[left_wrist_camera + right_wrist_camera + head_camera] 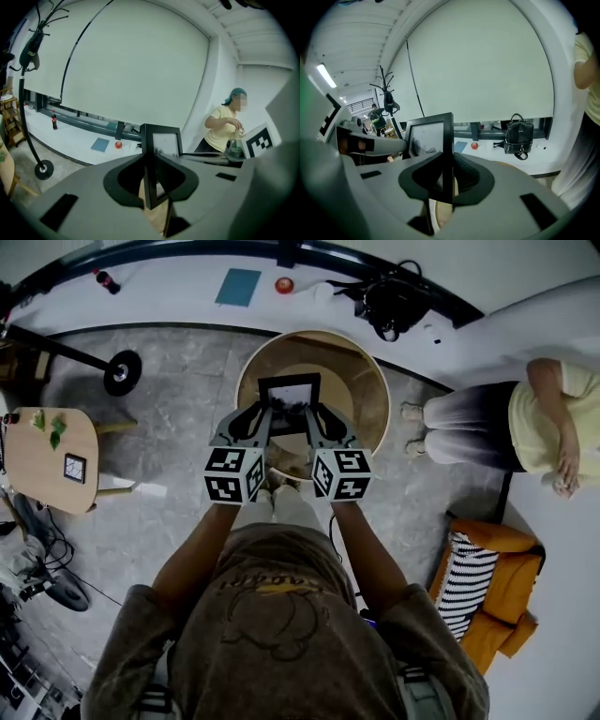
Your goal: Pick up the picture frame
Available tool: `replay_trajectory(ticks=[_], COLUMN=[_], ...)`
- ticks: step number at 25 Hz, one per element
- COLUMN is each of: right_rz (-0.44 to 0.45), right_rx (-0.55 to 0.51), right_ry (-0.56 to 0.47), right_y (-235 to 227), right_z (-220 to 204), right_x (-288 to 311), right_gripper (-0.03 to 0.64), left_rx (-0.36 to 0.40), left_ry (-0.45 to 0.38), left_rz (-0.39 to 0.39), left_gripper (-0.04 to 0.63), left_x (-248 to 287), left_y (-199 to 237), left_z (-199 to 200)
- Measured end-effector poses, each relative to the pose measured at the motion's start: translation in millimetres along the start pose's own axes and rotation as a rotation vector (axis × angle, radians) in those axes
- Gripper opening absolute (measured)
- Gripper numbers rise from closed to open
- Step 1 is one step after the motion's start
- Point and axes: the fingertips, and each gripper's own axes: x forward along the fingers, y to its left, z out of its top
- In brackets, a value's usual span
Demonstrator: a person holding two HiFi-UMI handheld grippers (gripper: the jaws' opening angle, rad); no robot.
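Okay: left gripper (265, 418) and right gripper (310, 416) each have jaws clamped on a side edge of the picture frame (290, 388), upright between them over the round tabletop (373, 395). I'd raise both evenly, no twisting.

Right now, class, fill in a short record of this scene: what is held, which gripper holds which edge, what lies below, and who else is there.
held thing: picture frame, upright
left gripper: shut on the frame's left edge
right gripper: shut on the frame's right edge
below the frame: round wooden table
also present: person in a yellow top, at the head view's right
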Motion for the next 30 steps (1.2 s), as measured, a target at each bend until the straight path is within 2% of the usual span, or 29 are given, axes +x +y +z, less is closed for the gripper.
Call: replay_trajectory(ticks=[9,18,30], right_rz=[0.006,0.01,0.017], right_rx=[-0.007,-0.045,-0.044], right_ry=[-0.065,-0.125,-0.125], right_y=[15.1,23.8,25.4], right_z=[34.9,60.1,59.3], right_x=[-52.6,-80.1,-93.0], right_gripper=[0.086,0.086,0.086], left_rx=[0.055,0.106,0.115], left_ry=[-0.065,-0.126,-0.153], left_rz=[-0.043,-0.06,-0.061], left_gripper=[0.081,0.081,0.08], left_x=[-39.7,-65.5,-76.2], left_y=[-36.0,-56.8,-67.8], left_z=[38.6,60.0,60.5])
